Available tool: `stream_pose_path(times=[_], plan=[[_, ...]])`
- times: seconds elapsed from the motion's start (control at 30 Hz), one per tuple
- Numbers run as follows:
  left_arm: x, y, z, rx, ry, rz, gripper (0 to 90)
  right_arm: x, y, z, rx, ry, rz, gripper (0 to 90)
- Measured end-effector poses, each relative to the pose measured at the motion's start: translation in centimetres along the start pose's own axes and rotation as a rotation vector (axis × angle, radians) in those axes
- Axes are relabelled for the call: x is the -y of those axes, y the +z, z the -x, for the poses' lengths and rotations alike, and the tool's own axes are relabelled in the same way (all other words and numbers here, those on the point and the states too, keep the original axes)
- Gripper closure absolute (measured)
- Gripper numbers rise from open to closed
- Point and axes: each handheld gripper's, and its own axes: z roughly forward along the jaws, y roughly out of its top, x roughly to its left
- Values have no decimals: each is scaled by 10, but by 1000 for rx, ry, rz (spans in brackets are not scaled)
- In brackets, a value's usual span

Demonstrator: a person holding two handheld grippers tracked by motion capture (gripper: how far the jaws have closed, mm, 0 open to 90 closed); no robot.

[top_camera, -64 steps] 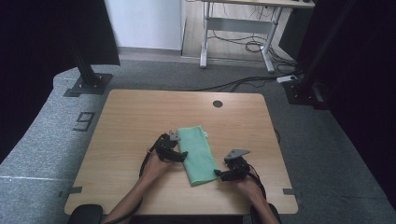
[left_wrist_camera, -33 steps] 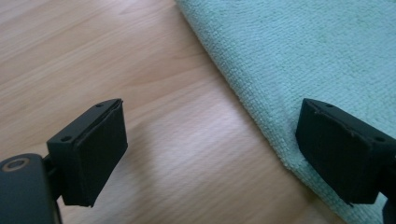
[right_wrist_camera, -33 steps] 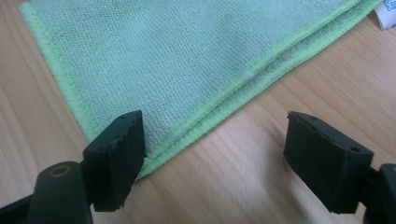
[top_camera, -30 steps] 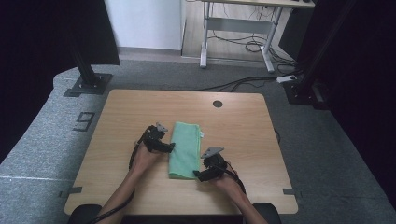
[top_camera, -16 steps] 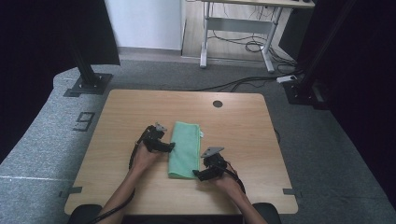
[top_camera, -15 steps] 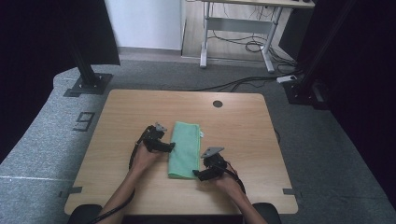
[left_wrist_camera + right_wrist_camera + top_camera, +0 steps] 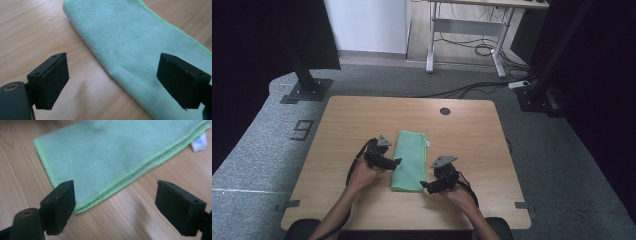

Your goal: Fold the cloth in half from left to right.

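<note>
Item: folded green cloth (image 7: 410, 160), centre frame on table (image 7: 342, 125). My 2 claws, left claw (image 7: 396, 162) and right claw (image 7: 426, 187), released, the right one just widening, nothing between. Risk: a shallow pinch catches 1 layer and unfolds it.

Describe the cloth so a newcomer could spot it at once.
On the wooden table, look near the front edge between the left gripper and the right gripper. The cloth is a folded, mint-green strip with a small white tag at a far corner.

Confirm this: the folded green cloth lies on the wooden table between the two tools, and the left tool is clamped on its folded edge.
Not clamped. In the left gripper view the left tool is open, its jaws wide apart over the green cloth's folded edge and the table. The rest is right.
</note>
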Motion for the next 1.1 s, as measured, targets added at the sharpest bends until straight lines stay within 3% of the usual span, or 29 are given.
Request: stream_pose_path(times=[0.27,0.53,0.83,1.1], plan=[[19,-26,5,43,-4,8,62,6,-13,8,22,12,-14,92],[39,-46,8,27,14,-2,36,15,-23,14,59,19,-18,30],[62,-57,10,6,20,-19,7,29,-35,20,94,37,-9,13],[77,-55,6,0,2,-32,0,40,-35,26,118,51,-25,5]])
